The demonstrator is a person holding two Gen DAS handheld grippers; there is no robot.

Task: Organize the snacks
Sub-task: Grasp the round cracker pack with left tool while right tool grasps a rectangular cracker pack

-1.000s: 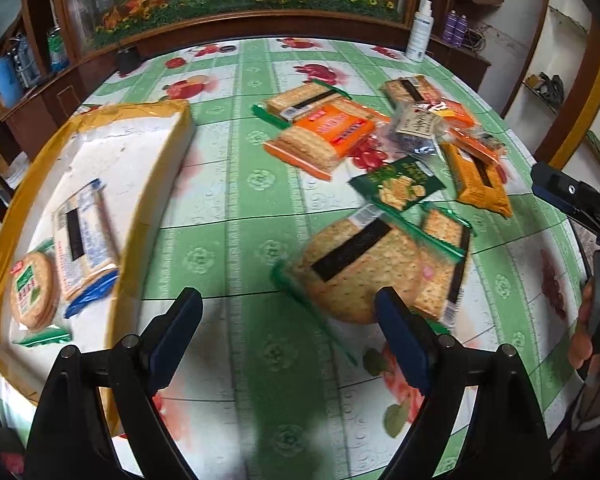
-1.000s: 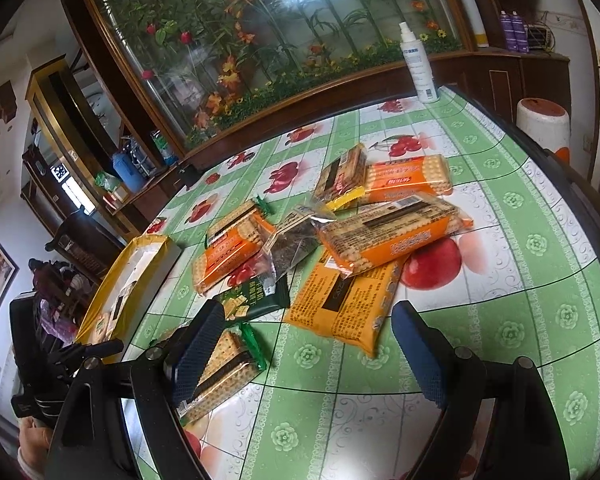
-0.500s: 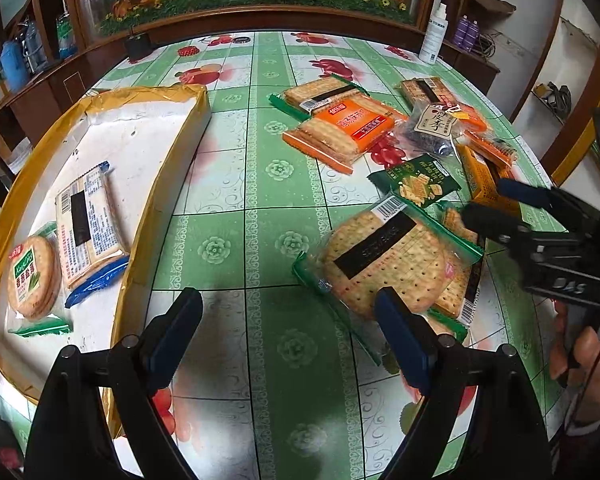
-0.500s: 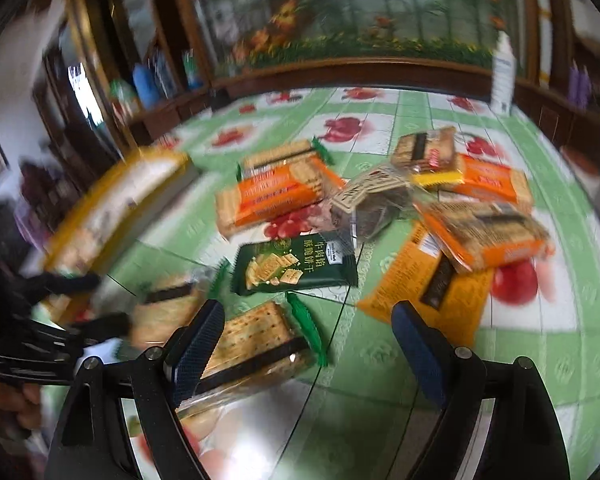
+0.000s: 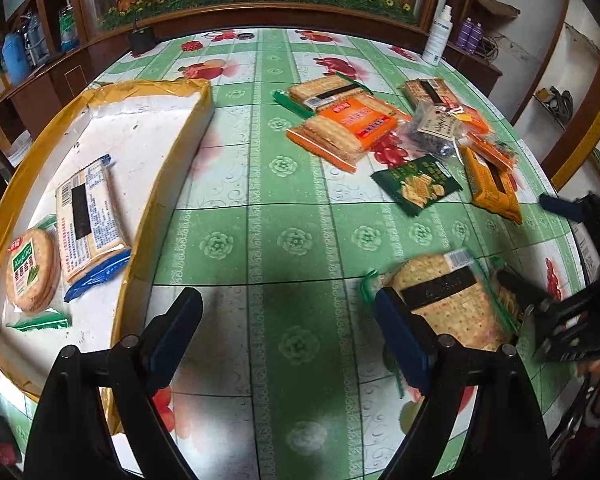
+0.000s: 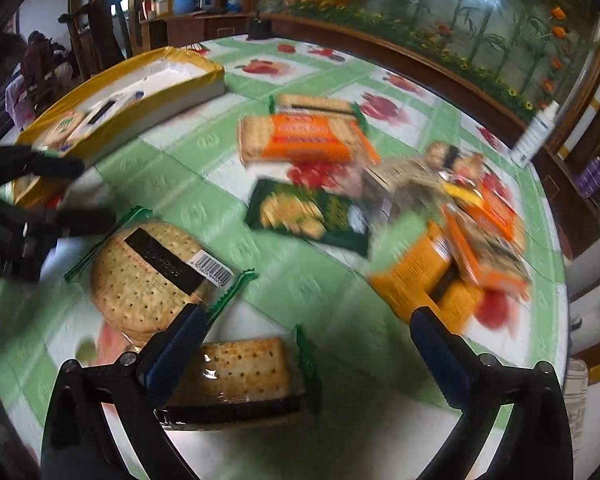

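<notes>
A yellow-rimmed white tray (image 5: pixel 172 160) lies at the left and holds a round cracker pack (image 5: pixel 30 270) and a blue-edged cracker pack (image 5: pixel 88 220). My left gripper (image 5: pixel 288 328) is open and empty over the green tablecloth, with a big round cracker pack (image 5: pixel 448 296) just right of its right finger. My right gripper (image 6: pixel 308 348) is open, low over a square cracker pack (image 6: pixel 240 372) by its left finger; the round pack (image 6: pixel 148 276) lies beyond. My right gripper also shows in the left wrist view (image 5: pixel 572 264).
More snack packs lie across the table: an orange pack (image 5: pixel 348 128), a dark green pack (image 5: pixel 418 188), a yellow-orange pack (image 5: pixel 490 182) and a clear bag (image 5: pixel 436 132). A white spray bottle (image 5: pixel 438 36) stands at the far edge by a wooden ledge.
My left gripper has drawn back and to the left, so the round pack now sits by its right finger. My right gripper has swung left and down over the square pack.
</notes>
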